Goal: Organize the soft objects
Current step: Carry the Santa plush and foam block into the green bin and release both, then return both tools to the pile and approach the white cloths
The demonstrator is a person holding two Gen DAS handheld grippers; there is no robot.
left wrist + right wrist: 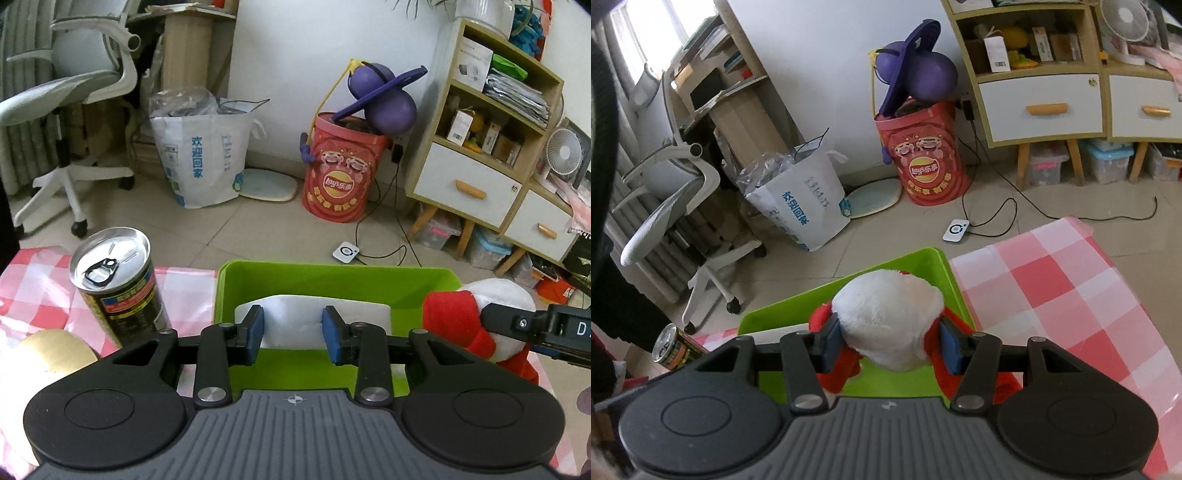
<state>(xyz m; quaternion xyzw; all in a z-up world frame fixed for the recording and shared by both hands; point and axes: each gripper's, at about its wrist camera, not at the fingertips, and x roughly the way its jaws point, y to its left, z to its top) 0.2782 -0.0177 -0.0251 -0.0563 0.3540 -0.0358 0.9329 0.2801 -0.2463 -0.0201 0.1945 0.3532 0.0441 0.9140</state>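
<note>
Sitting on the tabletop (1052,288) with its pink-and-white checked cloth, the green bin (332,271) held a white folded soft item (295,317) lying against its far half. The left gripper (293,334) hung over the bin's near side, angled downward, its blue pads (256,334) on either side of the white item; whether they pressed on it could not be told, since a gap showed beside each pad.

The right gripper (892,345) reached in over the bin's right rim, also pitched downward, and was clamped on a red-and-white plush toy (886,317); its pads squeezed the toy's sides so that the white fluff bulged up between them. In the left wrist view the plush toy (476,317) sat at the bin's right edge, partly over the rim.

A tall drink can (118,284) stood upright just left of the bin, close to its wall, with a gold disc (55,350) nearer the camera beside it. To the right of the bin the cloth lay bare up to the tabletop's far corner.

Beyond the far edge was tiled floor, with a white office chair (74,110), a white sack (203,155) and a red snack tub (340,170) well apart from the bin.
</note>
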